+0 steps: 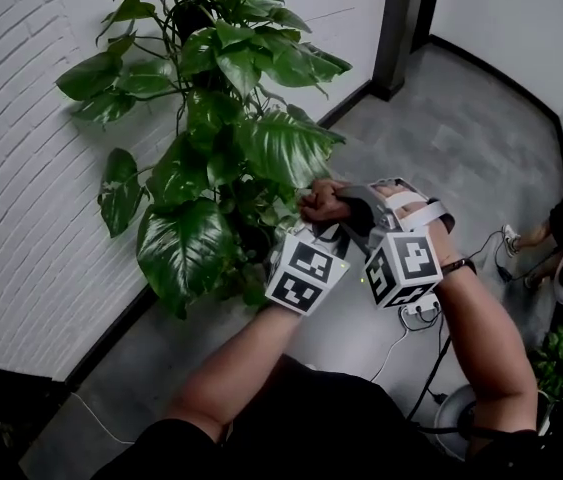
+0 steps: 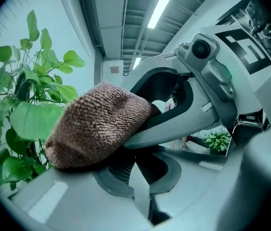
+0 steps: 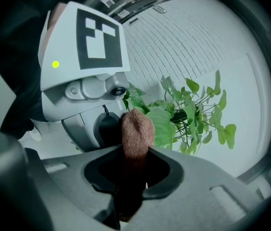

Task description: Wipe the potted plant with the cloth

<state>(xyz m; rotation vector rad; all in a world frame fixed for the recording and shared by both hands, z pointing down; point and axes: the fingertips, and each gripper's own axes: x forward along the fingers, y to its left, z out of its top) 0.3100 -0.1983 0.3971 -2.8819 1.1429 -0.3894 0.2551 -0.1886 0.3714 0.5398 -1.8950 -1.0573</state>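
right gripper fingers pinch the cloth near the potted plant; left gripper fingers are pressed together, empty; wiping looks barely begun.

Both forearms reach forward side by side, right gripper clamping the cloth, left gripper closed, empty

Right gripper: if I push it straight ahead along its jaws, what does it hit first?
Most likely the large green leaf just behind the cloth clamped in the right gripper; the cloth tip would lead. The left gripper sits close on the left, depth unclear.
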